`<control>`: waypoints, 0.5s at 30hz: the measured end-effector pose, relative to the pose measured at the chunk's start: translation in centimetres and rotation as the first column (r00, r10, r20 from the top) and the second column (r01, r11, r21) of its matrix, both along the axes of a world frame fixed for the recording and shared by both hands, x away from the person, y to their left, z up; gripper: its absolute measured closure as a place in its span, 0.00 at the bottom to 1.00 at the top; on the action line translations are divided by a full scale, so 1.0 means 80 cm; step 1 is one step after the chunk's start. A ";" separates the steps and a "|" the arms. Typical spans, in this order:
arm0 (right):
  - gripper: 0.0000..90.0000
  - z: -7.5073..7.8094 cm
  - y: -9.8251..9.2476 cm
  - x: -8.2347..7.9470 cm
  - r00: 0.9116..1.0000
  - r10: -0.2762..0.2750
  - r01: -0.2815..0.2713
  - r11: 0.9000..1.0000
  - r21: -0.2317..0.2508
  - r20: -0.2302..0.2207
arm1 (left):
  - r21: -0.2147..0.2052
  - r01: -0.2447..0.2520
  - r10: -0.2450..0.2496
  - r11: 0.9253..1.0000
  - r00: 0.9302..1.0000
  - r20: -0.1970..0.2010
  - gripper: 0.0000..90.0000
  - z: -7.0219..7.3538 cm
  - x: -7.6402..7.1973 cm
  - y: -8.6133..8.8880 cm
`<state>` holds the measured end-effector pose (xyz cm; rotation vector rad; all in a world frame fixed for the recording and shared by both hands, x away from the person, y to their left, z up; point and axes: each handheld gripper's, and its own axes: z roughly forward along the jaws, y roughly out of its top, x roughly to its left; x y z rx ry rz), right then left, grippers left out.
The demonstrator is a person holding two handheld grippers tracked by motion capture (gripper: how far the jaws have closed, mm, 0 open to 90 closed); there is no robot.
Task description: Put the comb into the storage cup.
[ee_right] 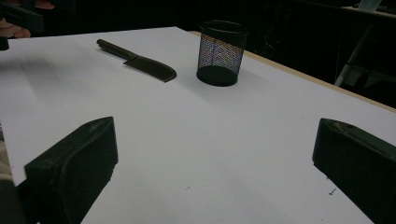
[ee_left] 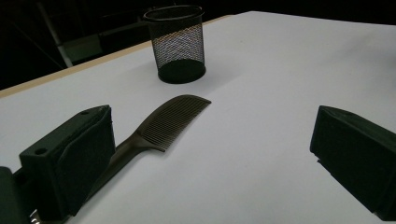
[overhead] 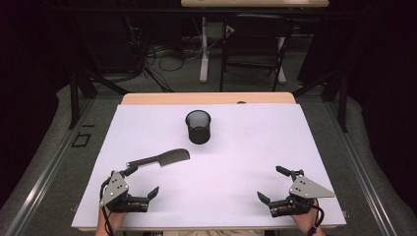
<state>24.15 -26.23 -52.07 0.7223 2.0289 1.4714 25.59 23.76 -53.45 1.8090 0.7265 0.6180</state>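
Left claw: the left claw [overhead: 145, 181] sat low at the near left of the tabletop, jaws spread wide and gripping nothing; its own view showed both black pads apart with bare white between them.
Right claw: the right claw [overhead: 272, 183] mirrored it at the near right, jaws also wide apart and empty, well away from everything else.
Comb: the dark, flat plastic comb with a long handle [overhead: 160, 158] lay flat on the white sheet, handle end just beside the left claw's far jaw, toothed end angled toward the cup.
Why so: by my reading, that handle pointed at the left claw made it the natural pick-up end, and the spread jaws looked set for an approach, not a hold.
Cup: the black wire-mesh pen cup [overhead: 198, 126] stood upright past the comb, mouth open and, as far as could be seen, empty; a likely place for the comb to go.
Gap: comb and cup were near but not touching.
Edges: the white-covered tabletop [overhead: 246, 157] had a bare wooden strip along its far edge, close behind the cup.
Open room: the middle and right of the sheet lay bare, leaving plenty of swing space for both claws.
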 end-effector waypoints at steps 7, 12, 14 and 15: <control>0.00 0.000 0.000 0.000 1.000 0.001 -0.001 1.000 0.003 -0.005 | 0.011 -0.021 0.021 1.000 1.000 0.000 0.00 0.002 0.006 0.003; 0.00 -0.001 0.000 0.001 1.000 0.003 -0.002 1.000 0.001 -0.013 | 0.021 -0.036 0.036 0.999 0.999 -0.006 0.00 0.002 0.010 0.003; 0.00 -0.001 0.001 0.001 1.000 0.003 -0.003 1.000 0.003 -0.011 | 0.026 -0.040 0.040 0.999 0.999 -0.007 0.00 0.002 0.013 0.003; 0.00 -0.001 0.001 0.001 1.000 0.003 -0.003 1.000 0.002 -0.012 | 0.023 -0.045 0.045 0.999 0.999 -0.010 0.00 0.002 0.014 0.002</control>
